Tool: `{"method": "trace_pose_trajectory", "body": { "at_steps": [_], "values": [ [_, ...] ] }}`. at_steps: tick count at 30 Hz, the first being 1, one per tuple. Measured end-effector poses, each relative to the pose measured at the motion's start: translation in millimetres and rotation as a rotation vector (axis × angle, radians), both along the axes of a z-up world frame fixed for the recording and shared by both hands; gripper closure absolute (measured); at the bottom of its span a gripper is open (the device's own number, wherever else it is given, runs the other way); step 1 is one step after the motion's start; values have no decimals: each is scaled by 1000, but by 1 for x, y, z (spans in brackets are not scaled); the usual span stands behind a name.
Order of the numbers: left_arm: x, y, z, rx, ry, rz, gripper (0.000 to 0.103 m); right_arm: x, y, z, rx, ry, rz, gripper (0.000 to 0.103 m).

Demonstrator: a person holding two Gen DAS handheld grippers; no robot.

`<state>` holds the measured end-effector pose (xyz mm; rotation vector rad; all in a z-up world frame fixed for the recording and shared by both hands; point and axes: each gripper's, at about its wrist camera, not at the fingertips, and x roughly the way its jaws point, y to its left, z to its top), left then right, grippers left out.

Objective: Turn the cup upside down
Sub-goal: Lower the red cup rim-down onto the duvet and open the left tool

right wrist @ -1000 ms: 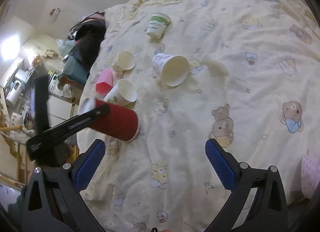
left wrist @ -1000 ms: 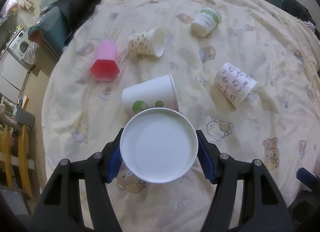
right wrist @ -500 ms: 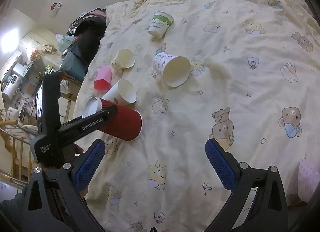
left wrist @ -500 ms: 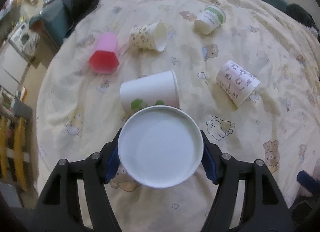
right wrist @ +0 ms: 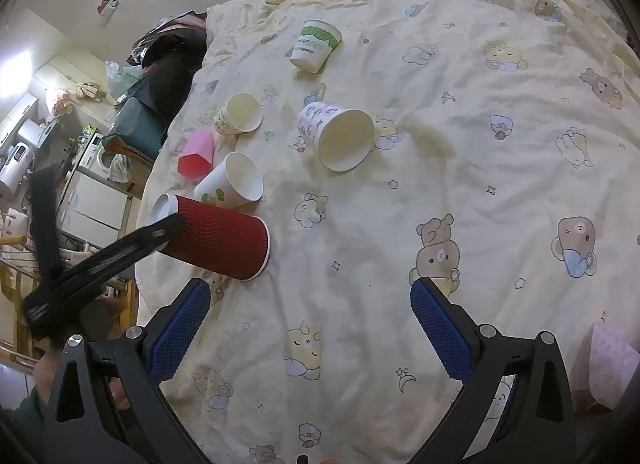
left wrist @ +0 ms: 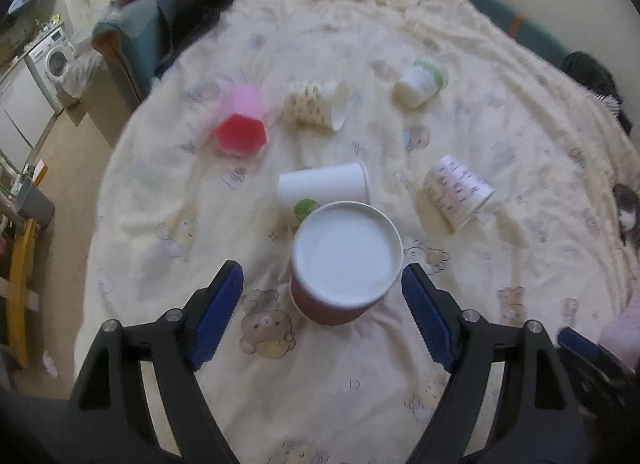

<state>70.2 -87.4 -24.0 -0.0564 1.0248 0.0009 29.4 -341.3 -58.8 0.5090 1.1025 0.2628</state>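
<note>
A red ribbed paper cup (left wrist: 332,306) stands upside down on the bed, its white base (left wrist: 347,252) facing my left wrist camera. It also shows in the right wrist view (right wrist: 218,238), rim down on the blanket. My left gripper (left wrist: 322,302) is open, its blue pads apart on either side of the cup and not touching it. My right gripper (right wrist: 310,328) is open and empty over bare blanket, to the right of the cup.
Other cups lie on their sides on the yellow bear-print blanket (right wrist: 460,168): a white one (left wrist: 322,186), a pink one (left wrist: 240,130), a patterned one (left wrist: 316,104), a lettered one (left wrist: 458,192). A green-banded cup (left wrist: 420,82) stands inverted. The bed's left edge (left wrist: 100,224) drops to the floor.
My left gripper has opened and let go of the red cup, which now stands rim down on the blanket. The left gripper has drawn back a little. The right gripper has hardly moved.
</note>
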Motion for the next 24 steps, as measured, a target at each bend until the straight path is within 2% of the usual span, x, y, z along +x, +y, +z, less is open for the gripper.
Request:
{"method": "trace_pose_trajectory", "body": {
  "at_steps": [5,8,15,18,20,23,24],
  "values": [
    [-27,17,29,-26,-56,-13,24,-1,3,2,-5,-13,4,1],
    [-48,29,41,-16,-97,-18,24,-5,6,9,-3,-53,17,1],
    [-104,60,53,28,-210,10,24,-31,34,50,-96,-244,90,0],
    [-123,69,53,32,-225,23,12,-52,54,67,-139,-329,115,0],
    [-140,76,55,14,-250,35,11,-63,64,72,-141,-351,127,0],
    [-160,78,54,40,-274,28,9,-83,78,71,-148,-357,139,0],
    [-166,79,51,44,-282,30,0,-90,82,69,-152,-354,142,0]
  ]
}}
